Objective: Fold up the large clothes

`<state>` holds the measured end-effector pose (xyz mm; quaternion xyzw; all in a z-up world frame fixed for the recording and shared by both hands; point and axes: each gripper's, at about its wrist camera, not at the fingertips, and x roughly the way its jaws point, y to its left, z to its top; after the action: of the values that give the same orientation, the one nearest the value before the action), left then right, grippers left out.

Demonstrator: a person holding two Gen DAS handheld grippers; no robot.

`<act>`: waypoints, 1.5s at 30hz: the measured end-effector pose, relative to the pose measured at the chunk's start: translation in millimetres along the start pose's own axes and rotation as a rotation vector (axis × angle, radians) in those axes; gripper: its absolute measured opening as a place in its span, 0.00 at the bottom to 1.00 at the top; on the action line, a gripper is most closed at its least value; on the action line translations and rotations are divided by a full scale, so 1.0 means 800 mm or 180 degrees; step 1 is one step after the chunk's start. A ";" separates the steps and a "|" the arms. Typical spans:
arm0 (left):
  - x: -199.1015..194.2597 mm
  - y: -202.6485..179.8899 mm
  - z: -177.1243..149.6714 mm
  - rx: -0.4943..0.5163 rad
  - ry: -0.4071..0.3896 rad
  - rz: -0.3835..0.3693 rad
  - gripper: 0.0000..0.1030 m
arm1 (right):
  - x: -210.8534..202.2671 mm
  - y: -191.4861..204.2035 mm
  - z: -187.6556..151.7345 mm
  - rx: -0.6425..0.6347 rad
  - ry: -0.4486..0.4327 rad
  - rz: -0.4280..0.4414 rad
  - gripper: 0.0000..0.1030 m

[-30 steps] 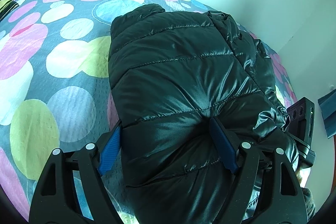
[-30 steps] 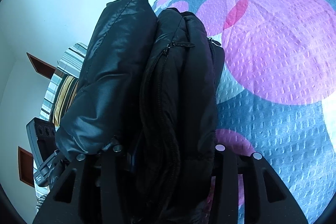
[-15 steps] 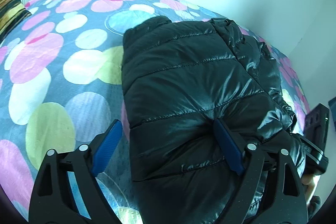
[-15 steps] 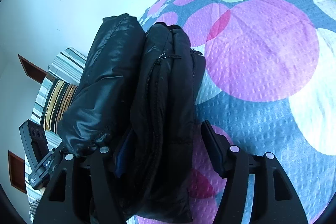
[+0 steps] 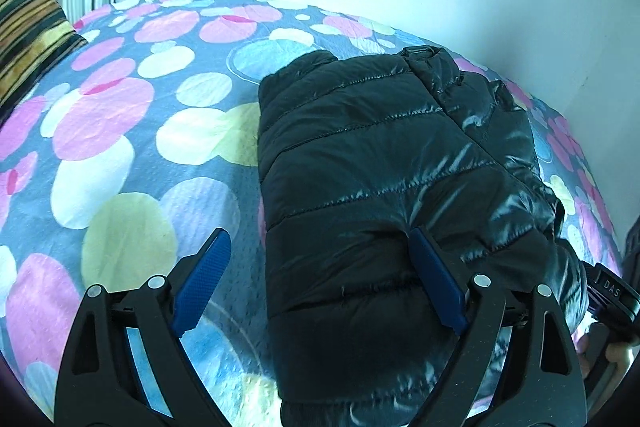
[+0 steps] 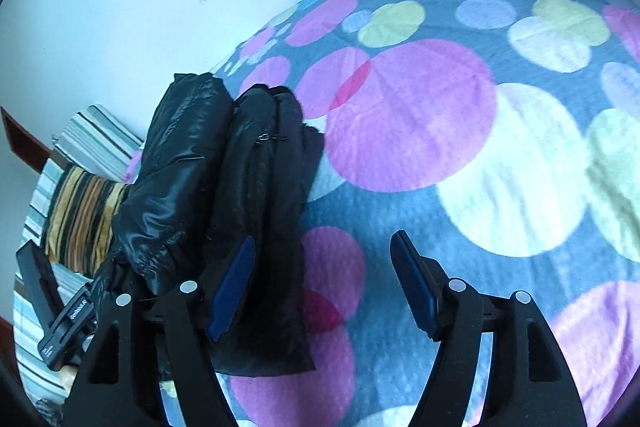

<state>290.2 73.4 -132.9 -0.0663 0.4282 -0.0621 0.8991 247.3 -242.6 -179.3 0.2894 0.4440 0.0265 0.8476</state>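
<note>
Now both of my grippers have let go of the jacket (image 5: pixel 384 187), and that is the change that matters. A second ago the left gripper (image 5: pixel 320 283) had its pads pinched into the near end of the bundle and the right gripper (image 6: pixel 324 287) was clamped on the thick folded edge; both have since spread wide and drawn back a little, and neither holds anything.

In the left wrist view my right-hand pad (image 5: pixel 436 283) still touches the quilted top panel, dimpling it slightly, while the other pad stands clear over the bedspread (image 5: pixel 120 131). In the right wrist view one pad lies against the side of the folded stack and the other is well apart from it, over bare cover.

The jacket lies on the bed as a compact, layered bundle, its zip edge (image 6: pixel 264 143) facing the right camera and a sleeve roll sitting on top. It holds its shape without my grip, though the shiny padded shell looks springy. A striped pillow (image 5: pixel 28 23) lies at the head of the bed, well away.

I judge the fold essentially finished; what remains is to back off cleanly without snagging that touching pad.
</note>
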 end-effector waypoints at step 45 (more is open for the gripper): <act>-0.244 -0.061 -0.093 0.0166 -0.1003 0.0717 0.98 | -0.207 0.154 -0.109 -0.1522 -0.1344 -0.0816 0.83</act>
<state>107.7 53.4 -22.6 -0.0036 0.2851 0.0390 0.9577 106.5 -149.7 -32.1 0.0235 0.2728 -0.0374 0.9610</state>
